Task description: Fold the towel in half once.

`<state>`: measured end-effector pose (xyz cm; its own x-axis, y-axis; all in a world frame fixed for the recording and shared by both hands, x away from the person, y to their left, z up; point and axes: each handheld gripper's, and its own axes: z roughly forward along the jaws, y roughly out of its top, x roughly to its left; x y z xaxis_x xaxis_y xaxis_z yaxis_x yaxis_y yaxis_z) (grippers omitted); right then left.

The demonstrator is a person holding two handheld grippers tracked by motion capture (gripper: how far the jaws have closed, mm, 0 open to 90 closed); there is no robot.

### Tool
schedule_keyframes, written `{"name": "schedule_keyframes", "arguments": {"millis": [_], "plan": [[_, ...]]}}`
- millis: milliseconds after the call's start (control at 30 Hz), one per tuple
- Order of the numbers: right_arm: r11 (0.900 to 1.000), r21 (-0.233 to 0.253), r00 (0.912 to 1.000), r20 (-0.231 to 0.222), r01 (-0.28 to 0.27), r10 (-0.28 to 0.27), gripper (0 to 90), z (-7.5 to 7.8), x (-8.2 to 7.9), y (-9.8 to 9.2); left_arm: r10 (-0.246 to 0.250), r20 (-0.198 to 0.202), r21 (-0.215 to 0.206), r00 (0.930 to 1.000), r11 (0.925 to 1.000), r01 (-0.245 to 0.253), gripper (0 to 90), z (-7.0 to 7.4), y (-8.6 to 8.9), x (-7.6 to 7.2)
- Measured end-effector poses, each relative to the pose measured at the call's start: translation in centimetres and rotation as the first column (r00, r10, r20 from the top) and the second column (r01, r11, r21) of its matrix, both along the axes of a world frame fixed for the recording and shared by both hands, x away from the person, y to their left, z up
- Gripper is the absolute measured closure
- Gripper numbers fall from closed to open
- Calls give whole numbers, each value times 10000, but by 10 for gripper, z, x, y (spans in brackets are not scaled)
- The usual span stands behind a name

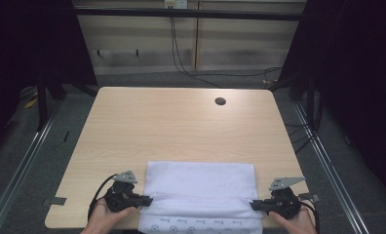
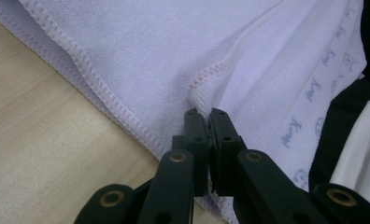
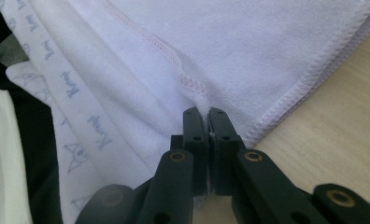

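A white towel (image 1: 201, 187) lies folded at the table's near edge, and a strip with small printed figures hangs over that edge. My left gripper (image 1: 148, 199) is shut on the towel's left edge at a fold. In the left gripper view the jaws of the left gripper (image 2: 205, 113) pinch the stitched hem of the towel (image 2: 174, 51). My right gripper (image 1: 253, 205) is shut on the towel's right edge. In the right gripper view the right gripper (image 3: 204, 112) clamps the hem of the towel (image 3: 248, 51) at a puckered corner.
The light wooden table (image 1: 181, 126) has a round cable hole (image 1: 220, 101) at its far right. Black frame posts and cables stand beyond the far edge. Metal rails run along both sides on the floor.
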<state>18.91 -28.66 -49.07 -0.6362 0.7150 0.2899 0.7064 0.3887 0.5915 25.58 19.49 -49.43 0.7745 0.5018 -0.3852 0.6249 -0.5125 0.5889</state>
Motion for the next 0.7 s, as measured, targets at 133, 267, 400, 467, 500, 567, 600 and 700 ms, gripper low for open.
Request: {"name": "schedule_keyframes", "arguments": {"millis": [133, 267, 400, 467, 500, 567, 600, 700], "plan": [[9999, 107, 9999, 106, 119, -121, 876, -2, 5, 0, 84, 223, -64, 9997, 9999, -83, 881, -2, 1, 8], [10000, 51, 9998, 173, 75, -75, 876, -2, 17, 3, 238, 707, 124, 9972, 9996, -247, 882, -1, -2, 21], [9998, -159, 9988, 467, 129, -122, 875, -2, 28, 6, 516, 729, 34, 9960, 9986, -519, 882, -2, -3, 40], [9997, -132, 9985, 516, 182, -175, 876, -3, 34, 8, 646, 851, 8, 9943, 9979, -649, 882, -3, -4, 49], [9997, -108, 9982, 562, 212, -205, 876, -3, 35, 9, 754, 884, -48, 9932, 9972, -752, 882, -4, -4, 53], [9994, -2, 9978, 560, 342, -341, 876, -4, 41, 9, 739, 880, -92, 9934, 9973, -734, 882, -5, -4, 62], [9990, 38, 9974, 570, 435, -436, 875, -4, 43, 9, 730, 1007, -21, 9922, 9973, -731, 882, -4, -5, 67], [9978, -16, 9959, 624, 658, -656, 876, -5, 54, 9, 827, 1188, 79, 9895, 9964, -842, 881, -4, -7, 78]]}}
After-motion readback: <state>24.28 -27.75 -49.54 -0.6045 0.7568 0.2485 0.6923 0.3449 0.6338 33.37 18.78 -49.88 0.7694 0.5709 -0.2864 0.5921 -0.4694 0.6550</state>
